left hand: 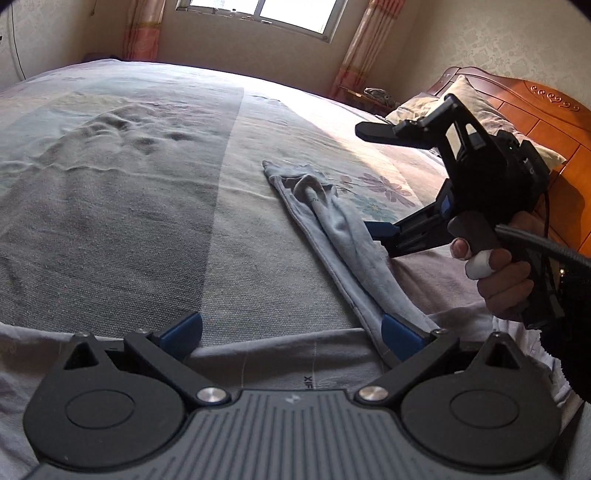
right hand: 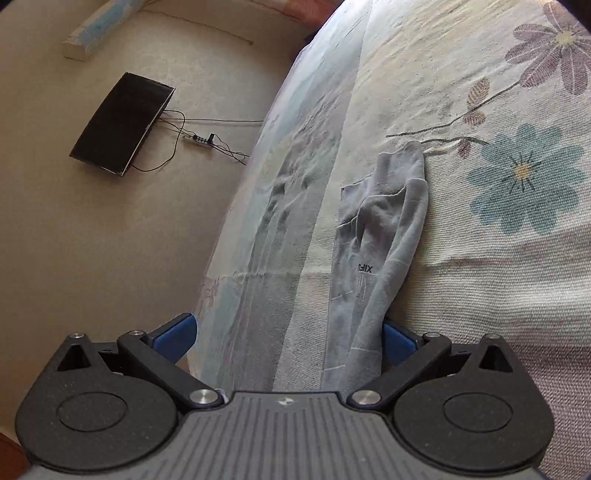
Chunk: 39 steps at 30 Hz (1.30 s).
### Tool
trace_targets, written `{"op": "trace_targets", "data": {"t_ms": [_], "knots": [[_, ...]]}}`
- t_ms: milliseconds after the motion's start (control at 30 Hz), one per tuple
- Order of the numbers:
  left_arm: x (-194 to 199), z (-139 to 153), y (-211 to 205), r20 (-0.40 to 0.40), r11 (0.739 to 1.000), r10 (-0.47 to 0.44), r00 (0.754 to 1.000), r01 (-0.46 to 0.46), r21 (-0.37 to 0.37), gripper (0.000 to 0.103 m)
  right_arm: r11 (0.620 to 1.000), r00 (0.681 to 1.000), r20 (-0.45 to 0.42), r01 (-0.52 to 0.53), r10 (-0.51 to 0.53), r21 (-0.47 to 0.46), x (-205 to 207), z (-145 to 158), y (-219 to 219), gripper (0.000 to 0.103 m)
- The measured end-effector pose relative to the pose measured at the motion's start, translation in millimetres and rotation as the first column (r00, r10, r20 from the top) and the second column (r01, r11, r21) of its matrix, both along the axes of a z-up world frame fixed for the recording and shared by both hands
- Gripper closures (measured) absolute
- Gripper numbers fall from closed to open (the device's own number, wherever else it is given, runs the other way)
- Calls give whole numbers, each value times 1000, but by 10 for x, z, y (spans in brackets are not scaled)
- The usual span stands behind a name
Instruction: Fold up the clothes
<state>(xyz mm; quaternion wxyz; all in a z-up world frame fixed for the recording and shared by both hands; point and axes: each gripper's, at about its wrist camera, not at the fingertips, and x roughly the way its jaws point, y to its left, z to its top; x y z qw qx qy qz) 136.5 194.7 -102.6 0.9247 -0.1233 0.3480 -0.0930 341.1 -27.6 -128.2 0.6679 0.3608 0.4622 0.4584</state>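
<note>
A wide bed (left hand: 155, 192) fills most of the room, covered by a sheet (right hand: 461, 74) printed with grey-green bands and large purple and teal flowers. Daylight from a window (left hand: 258, 11) in the far wall falls in a bright strip across the bed's far edge. Orange-pink curtains (left hand: 360, 48) hang at both sides of the window. The walls are pale beige, the right one lightly patterned. A carved wooden headboard (left hand: 546, 114) stands at the right, with a pillow (left hand: 469, 107) leaning against it. On the opposite wall in the right wrist view hangs a dark flat screen (right hand: 122, 123), with thin cables running to a power strip (right hand: 197, 138) beside it.
</note>
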Motion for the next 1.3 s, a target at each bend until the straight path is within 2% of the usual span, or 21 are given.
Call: {"op": "trace_targets", "data": {"t_ms": [133,267,400,467,567,667,800,900,1000,1067,1300], "knots": [[-60,25,134,-1,998,55,998,-55,-19,1,995,999,16,-48,47,83,-110,161,78,0],[-130,76,304,6,992,124,992,-124,-34,1,991,994,33,-105,102,78,-269,344,216,0],[-207,101,531,12,976,178,984,-175,-128,1,983,986,51,-161,157,88,-437,489,388,0],[-255,123,622,29,969,169,985,-161,-186,1,979,982,59,-182,177,93,-516,557,477,0],[-326,171,718,56,964,162,985,-146,-222,1,970,972,79,-228,222,84,-637,662,618,0],[-405,213,852,68,957,213,975,-194,-217,1,961,961,88,-268,262,68,-741,734,748,0],[-509,193,1103,54,926,294,954,-270,-264,1,951,950,80,-307,303,47,-883,756,878,0],[-532,177,1203,44,909,318,947,-292,-299,1,941,939,73,-338,337,6,-1009,740,1011,0],[-510,183,1178,39,916,309,950,-286,-281,1,925,921,90,-376,380,-61,-1184,717,1161,0],[-486,184,1154,31,923,307,951,-289,-256,1,918,914,88,-392,395,-53,-1278,684,1215,0],[-489,150,1180,11,922,311,951,-298,-246,1,922,921,53,-386,385,19,-1465,544,1192,0]]}}
